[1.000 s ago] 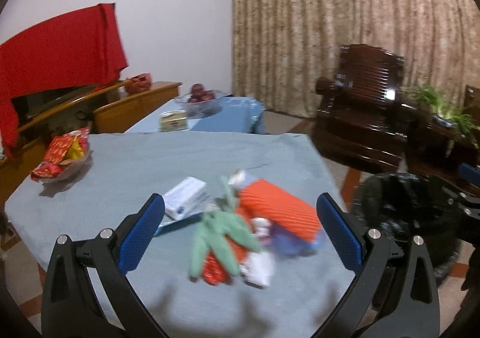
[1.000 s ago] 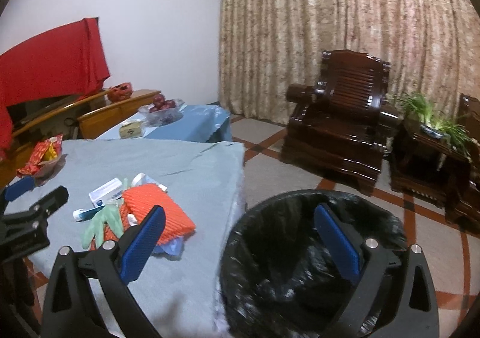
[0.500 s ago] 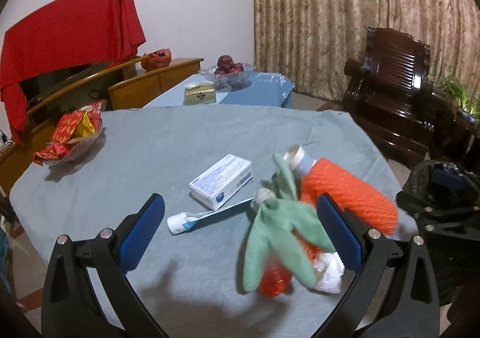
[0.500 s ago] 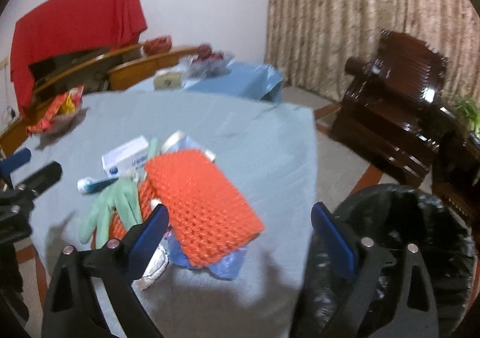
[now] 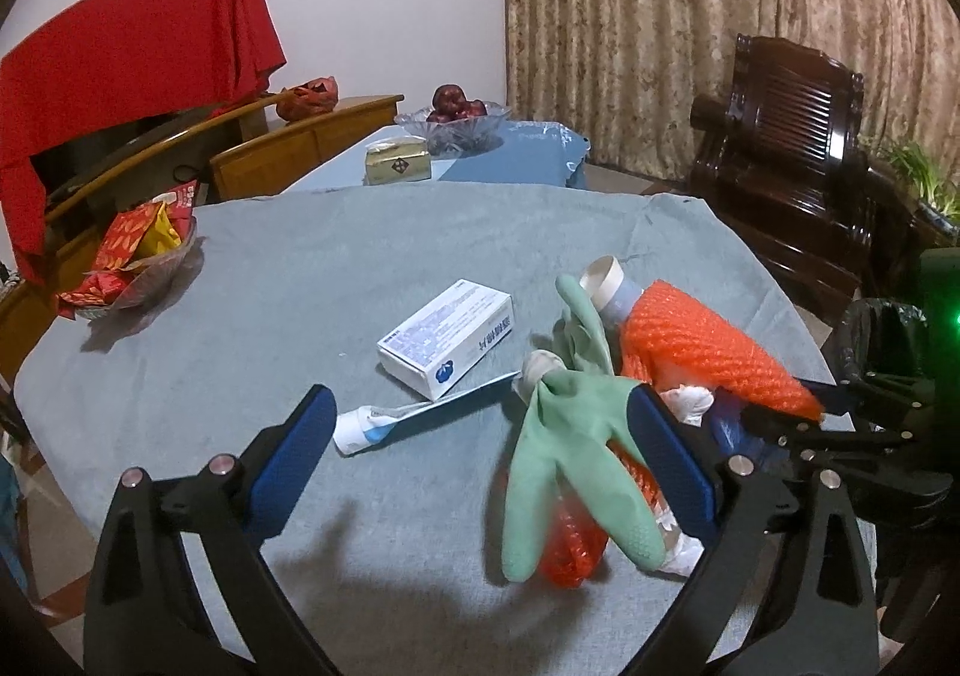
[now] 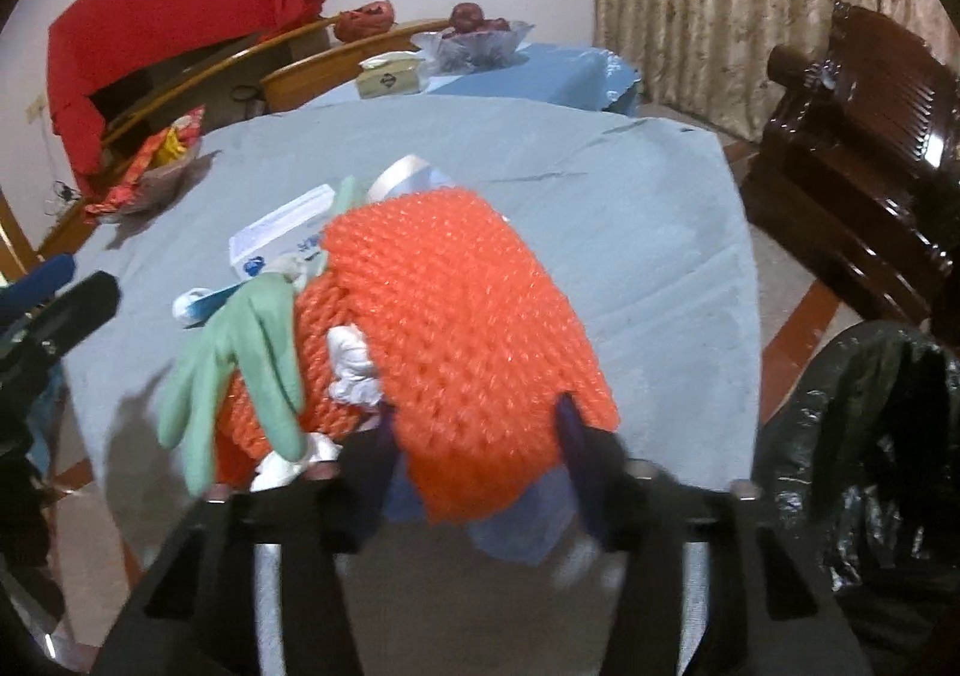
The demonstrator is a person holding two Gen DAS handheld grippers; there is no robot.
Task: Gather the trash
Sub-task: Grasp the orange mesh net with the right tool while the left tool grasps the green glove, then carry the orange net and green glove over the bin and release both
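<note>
A trash pile lies near the right edge of the grey table [image 5: 360, 256]: an orange foam net [image 6: 456, 328], a green rubber glove [image 5: 570, 448], a red wrapper [image 5: 570, 550], white tissue [image 6: 354, 370] and a tape roll [image 5: 603, 280]. Left of the pile lie a white box [image 5: 447, 337] and a toothpaste tube [image 5: 390, 424]. My right gripper [image 6: 477, 430] is closing, and its pads touch both sides of the net's near edge. My left gripper [image 5: 480, 406] hangs open just short of the tube and glove, holding nothing.
A bin lined with a black bag [image 6: 870, 466] stands on the floor right of the table. A snack bowl [image 5: 138, 262] sits at the table's left edge. Behind are a tissue box [image 5: 397, 164], a fruit bowl [image 5: 459, 120] and a dark wooden armchair [image 5: 792, 165].
My right gripper swung left from above the bin, dropped to the pile and narrowed its jaws onto the orange net. My left gripper came lower and closer to the pile, then held still.
</note>
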